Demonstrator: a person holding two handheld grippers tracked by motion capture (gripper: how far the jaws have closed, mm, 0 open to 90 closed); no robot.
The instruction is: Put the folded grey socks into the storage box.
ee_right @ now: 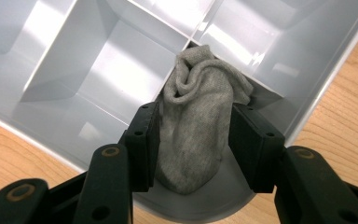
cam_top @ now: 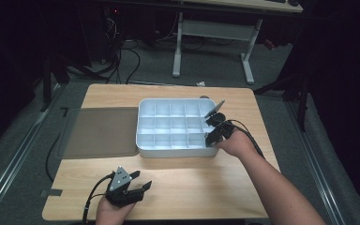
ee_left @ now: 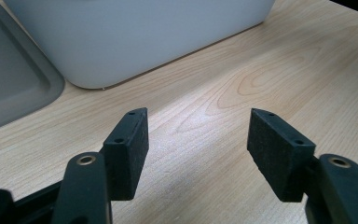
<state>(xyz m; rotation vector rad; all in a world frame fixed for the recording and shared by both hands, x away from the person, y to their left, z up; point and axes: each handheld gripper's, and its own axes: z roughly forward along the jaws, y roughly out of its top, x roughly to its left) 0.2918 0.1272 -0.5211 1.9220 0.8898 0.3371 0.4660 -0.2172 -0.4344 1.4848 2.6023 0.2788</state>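
Note:
A rolled grey sock (ee_right: 200,74) lies in the near right corner compartment of a white divided tray (cam_top: 176,152). My right gripper (ee_right: 195,112) reaches down into that compartment, one black pad on each side of the sock. The jaws stand apart and the sock rests on the tray floor (ee_right: 74,60). In the high view the right gripper (cam_top: 212,129) sits at the tray's right end. My left gripper (cam_top: 142,180) hovers low over the wooden table near its front left, open, with nothing between its pads (ee_left: 130,149).
A flat grey mat (cam_top: 101,131) lies left of the tray, its corner (ee_left: 9,88) beside the tray's white wall (ee_left: 135,37). Bare wood (ee_left: 242,84) runs in front of the tray. A desk frame (cam_top: 211,33) stands on the floor beyond the table.

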